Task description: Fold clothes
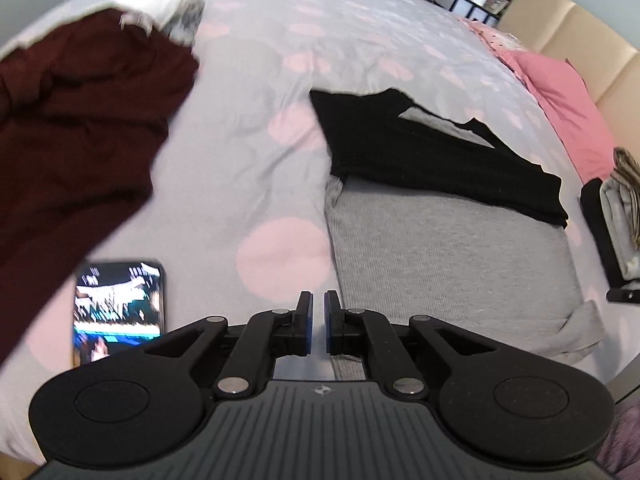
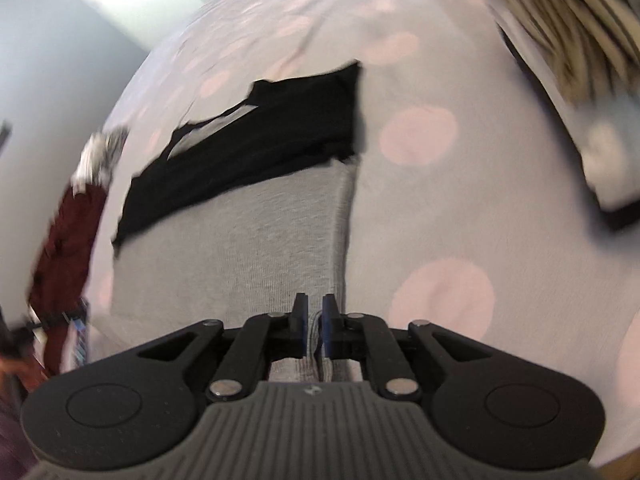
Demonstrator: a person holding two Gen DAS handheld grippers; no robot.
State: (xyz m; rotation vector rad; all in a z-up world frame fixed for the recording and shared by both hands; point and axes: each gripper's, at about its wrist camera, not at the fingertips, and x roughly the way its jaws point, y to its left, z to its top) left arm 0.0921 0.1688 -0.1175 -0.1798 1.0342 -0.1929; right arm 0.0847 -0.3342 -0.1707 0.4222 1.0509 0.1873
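A grey garment (image 1: 448,256) with a black upper part (image 1: 420,152) lies flat on the spotted bedcover (image 1: 256,128). My left gripper (image 1: 319,320) sits at the garment's near left edge, its jaws closed to a narrow slit, and ribbed grey fabric shows close behind its right finger. In the blurred right wrist view the same grey garment (image 2: 240,248) stretches ahead with its black part (image 2: 256,140) at the far end. My right gripper (image 2: 315,318) is shut near the garment's right edge, with a grey fold pinched between its fingers.
A maroon garment (image 1: 72,140) hangs or lies bunched at the left, with a lit phone (image 1: 120,312) on the bedcover below it. A stack of folded clothes (image 1: 618,216) sits at the right edge. Pink pillows (image 1: 560,96) and a beige headboard (image 1: 580,36) are beyond.
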